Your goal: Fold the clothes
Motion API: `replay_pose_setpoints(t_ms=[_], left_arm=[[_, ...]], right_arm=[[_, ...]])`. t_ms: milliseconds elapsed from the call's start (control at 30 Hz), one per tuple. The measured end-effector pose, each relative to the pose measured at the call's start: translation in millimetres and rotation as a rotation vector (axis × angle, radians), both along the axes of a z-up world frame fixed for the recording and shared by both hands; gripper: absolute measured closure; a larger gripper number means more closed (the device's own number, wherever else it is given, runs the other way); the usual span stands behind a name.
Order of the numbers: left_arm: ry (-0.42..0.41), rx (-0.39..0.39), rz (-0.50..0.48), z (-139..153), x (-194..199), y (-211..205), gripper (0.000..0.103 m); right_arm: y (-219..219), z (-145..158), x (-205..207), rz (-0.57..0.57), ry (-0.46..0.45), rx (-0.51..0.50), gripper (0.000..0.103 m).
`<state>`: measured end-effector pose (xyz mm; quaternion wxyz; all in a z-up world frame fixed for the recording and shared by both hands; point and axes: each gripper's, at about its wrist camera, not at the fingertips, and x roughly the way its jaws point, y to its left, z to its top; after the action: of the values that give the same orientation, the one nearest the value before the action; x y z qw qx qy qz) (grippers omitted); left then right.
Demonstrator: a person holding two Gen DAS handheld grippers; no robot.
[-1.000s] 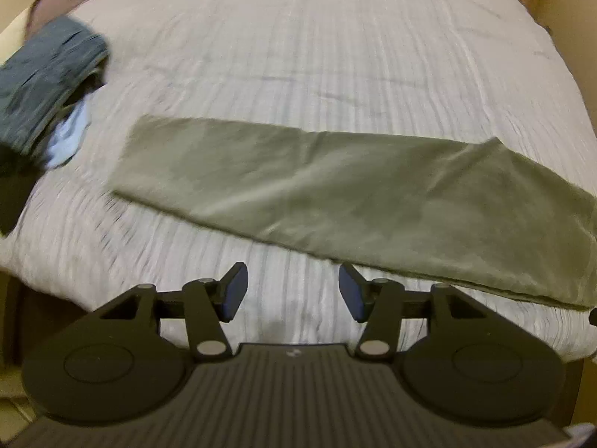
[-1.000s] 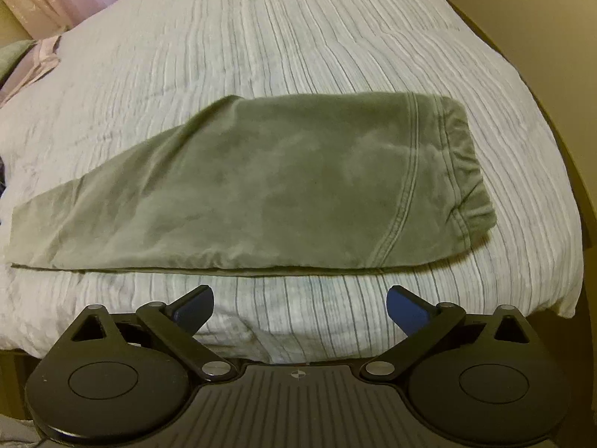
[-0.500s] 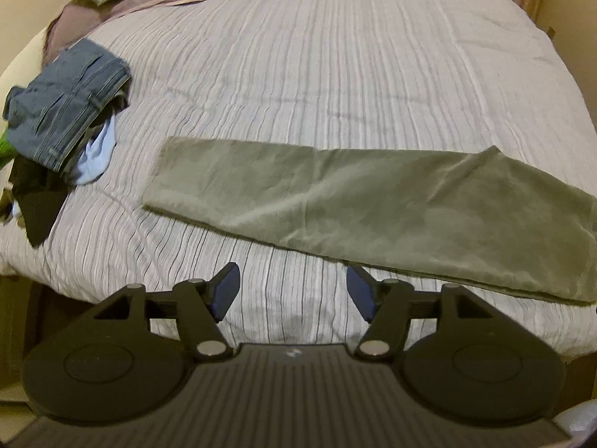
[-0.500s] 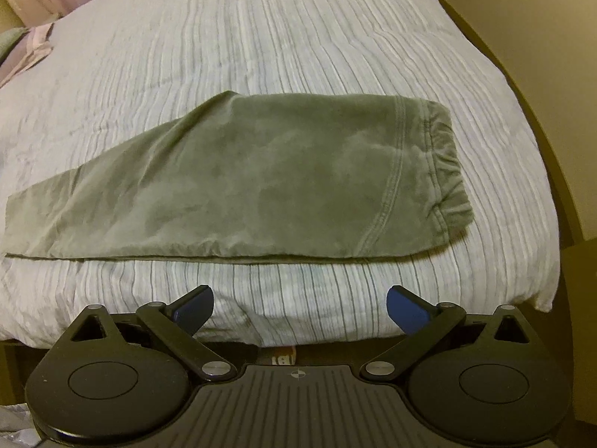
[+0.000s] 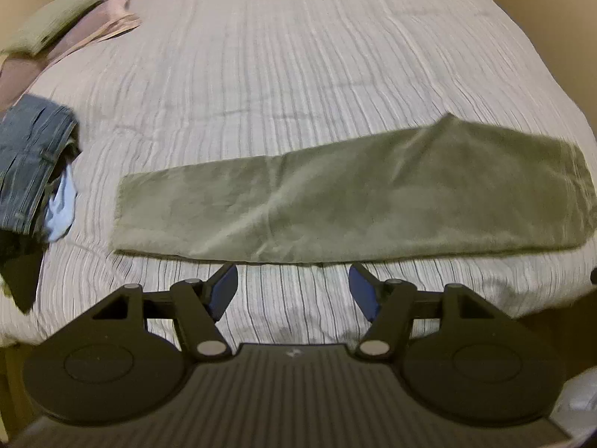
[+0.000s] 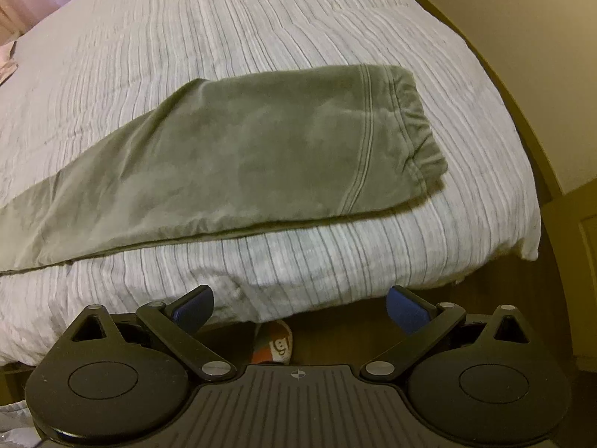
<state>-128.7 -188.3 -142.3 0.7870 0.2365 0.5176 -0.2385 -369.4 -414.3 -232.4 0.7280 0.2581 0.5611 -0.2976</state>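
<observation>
We are looking through two wrist cameras, each peering steeply down along its own gripper's fingers from just past the near edge of a bed (image 5: 298, 74). The left view is facing the trouser legs of olive trousers (image 5: 335, 201) and a clothes pile (image 5: 33, 164); the right view is sitting closer, facing the waistband (image 6: 414, 127). Both are sharing the trousers' middle and the striped bedspread (image 6: 224, 37).

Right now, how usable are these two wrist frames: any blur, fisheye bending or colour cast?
Left wrist view: motion blur softens the olive-green trousers and the folded jeans; the bed edge bows, corners vignette dark. Right wrist view: sharper, the waistband stitching reads clearly, though the striped bedspread smears far off. Both carry a dim yellowish cast.
</observation>
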Motion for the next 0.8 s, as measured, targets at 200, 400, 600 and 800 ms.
replay_pose_setpoints(t_ms=[200,400,600,800], left_arm=[[0.017,0.02,-0.053,-7.6,-3.8,-0.5,0.041],[0.036,0.023,-0.055,-13.4,-0.2,12.7,0.041],[0.052,0.019,-0.022,-16.1,10.2,33.9,0.041],[0.069,0.022,0.02,-21.4,19.7,55.0,0.041]], right_arm=[[13.4,-3.3,2.4,-0.001,0.013,0.003,0.002],[27.8,-4.2,12.2,0.015,0.021,-0.006,0.002],[43.2,-4.7,27.7,0.048,0.031,-0.015,0.002],[55.3,-10.6,42.3,0.074,0.043,-0.024,0.002]])
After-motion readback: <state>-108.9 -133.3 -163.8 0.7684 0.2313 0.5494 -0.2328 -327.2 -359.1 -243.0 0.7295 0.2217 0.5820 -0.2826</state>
